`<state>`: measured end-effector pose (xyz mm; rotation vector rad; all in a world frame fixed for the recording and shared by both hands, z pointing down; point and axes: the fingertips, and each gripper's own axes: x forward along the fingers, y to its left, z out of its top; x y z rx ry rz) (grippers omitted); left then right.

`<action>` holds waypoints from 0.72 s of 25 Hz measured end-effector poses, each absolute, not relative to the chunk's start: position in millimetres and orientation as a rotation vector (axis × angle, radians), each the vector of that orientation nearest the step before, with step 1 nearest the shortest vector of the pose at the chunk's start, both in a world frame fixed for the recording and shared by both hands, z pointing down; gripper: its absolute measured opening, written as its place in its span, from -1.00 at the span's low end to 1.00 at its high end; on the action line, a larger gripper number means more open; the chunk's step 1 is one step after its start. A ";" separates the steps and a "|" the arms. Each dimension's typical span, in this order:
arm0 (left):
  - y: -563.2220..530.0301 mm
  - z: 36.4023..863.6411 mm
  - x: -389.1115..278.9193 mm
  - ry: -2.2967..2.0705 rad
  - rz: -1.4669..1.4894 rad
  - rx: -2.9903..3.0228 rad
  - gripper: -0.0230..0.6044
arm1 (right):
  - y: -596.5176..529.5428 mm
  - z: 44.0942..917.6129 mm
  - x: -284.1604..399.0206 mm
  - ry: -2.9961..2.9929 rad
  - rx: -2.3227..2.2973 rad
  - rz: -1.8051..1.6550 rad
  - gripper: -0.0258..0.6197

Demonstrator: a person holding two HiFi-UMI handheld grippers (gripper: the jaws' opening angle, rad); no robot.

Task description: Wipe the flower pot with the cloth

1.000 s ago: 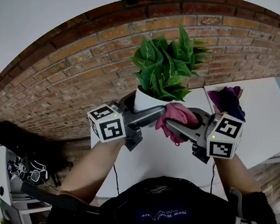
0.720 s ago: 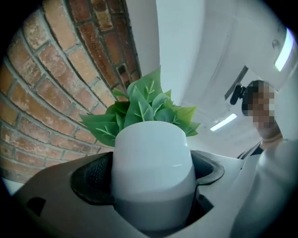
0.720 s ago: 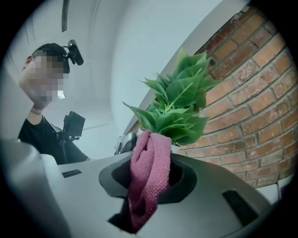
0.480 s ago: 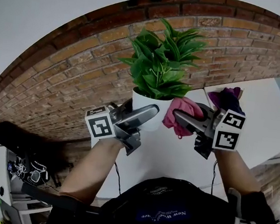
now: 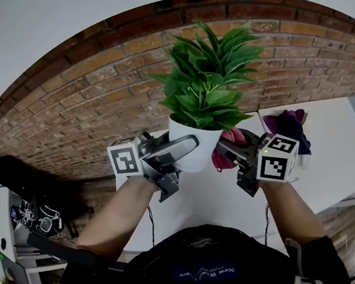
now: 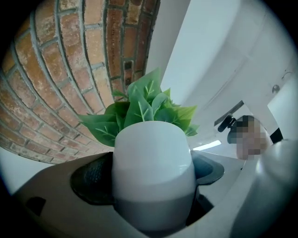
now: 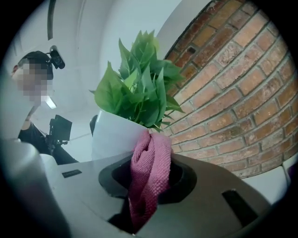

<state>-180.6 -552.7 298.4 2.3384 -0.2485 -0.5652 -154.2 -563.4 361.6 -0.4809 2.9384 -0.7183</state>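
Your left gripper [image 6: 148, 173] is clamped on the pot [image 5: 203, 149]: its dark, textured pads press the pot's lower wall from both sides, and the pot fills the gap between them. The pot is smooth, glossy, white and rounded, narrowing toward its base. It stands upright in your grip in front of the brick wall [image 5: 93, 95], above the near edge of the white table [image 5: 221, 201]. Broad, ribbed green leaves [image 5: 204, 77] rise from its mouth in a dense tuft.

Your right gripper [image 7: 148, 186] is closed on the cloth [image 7: 151, 158], a pink, coarse-knit piece bunched into a thick, upright fold between the jaws. Its top end reaches the pot's rim just under the leaves, on the pot's right side. Whether it actually presses the wall there, I cannot tell. A purple rag [image 5: 285, 126] lies crumpled on the table beyond your right gripper.
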 end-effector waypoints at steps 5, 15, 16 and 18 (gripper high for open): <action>-551.7 293.5 -182.7 -0.261 -0.588 2.361 0.70 | -553.7 372.2 -172.4 2.978 -0.439 -0.746 -0.66; -557.3 291.7 -187.3 -0.435 -0.523 2.523 0.70 | -534.6 382.0 -178.2 3.001 -0.393 -0.804 -0.66; -558.1 294.0 -186.1 -0.463 -0.467 2.561 0.70 | -532.3 382.7 -178.3 3.013 -0.389 -0.795 -0.66; -557.8 299.6 -182.3 -0.514 -0.341 2.648 0.70 | -528.1 385.0 -177.8 3.048 -0.390 -0.765 -0.66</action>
